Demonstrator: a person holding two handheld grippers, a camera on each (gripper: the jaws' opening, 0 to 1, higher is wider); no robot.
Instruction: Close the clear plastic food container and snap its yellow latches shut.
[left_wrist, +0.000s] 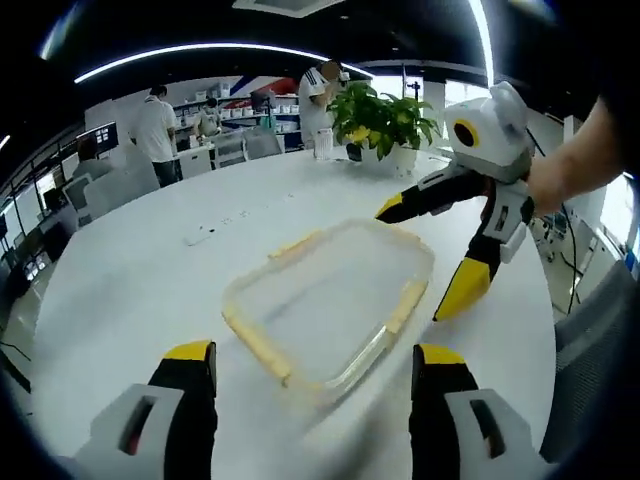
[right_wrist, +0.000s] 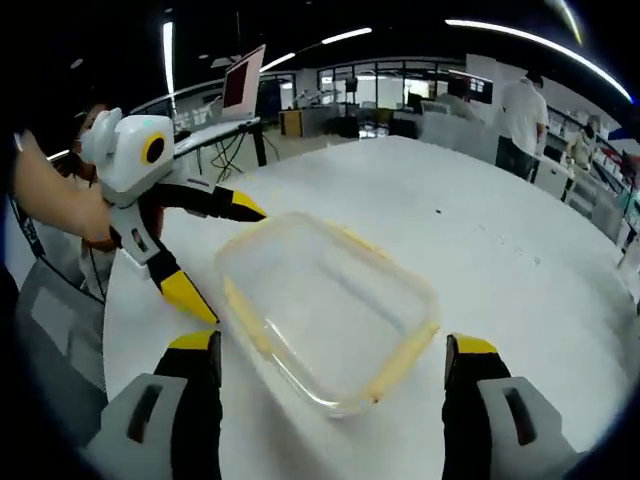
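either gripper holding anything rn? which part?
Nothing held. Left gripper and right gripper both stand open beside the container on the table, jaws clear of it.

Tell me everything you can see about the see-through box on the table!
The clear plastic container is a shallow rectangle with rounded corners and looks empty. Yellow latches run along its edges. It rests flat on the white round table. Both grippers are open: the left gripper faces one side, the right gripper the opposite side, neither touching it. Whether the lid is seated cannot be told.
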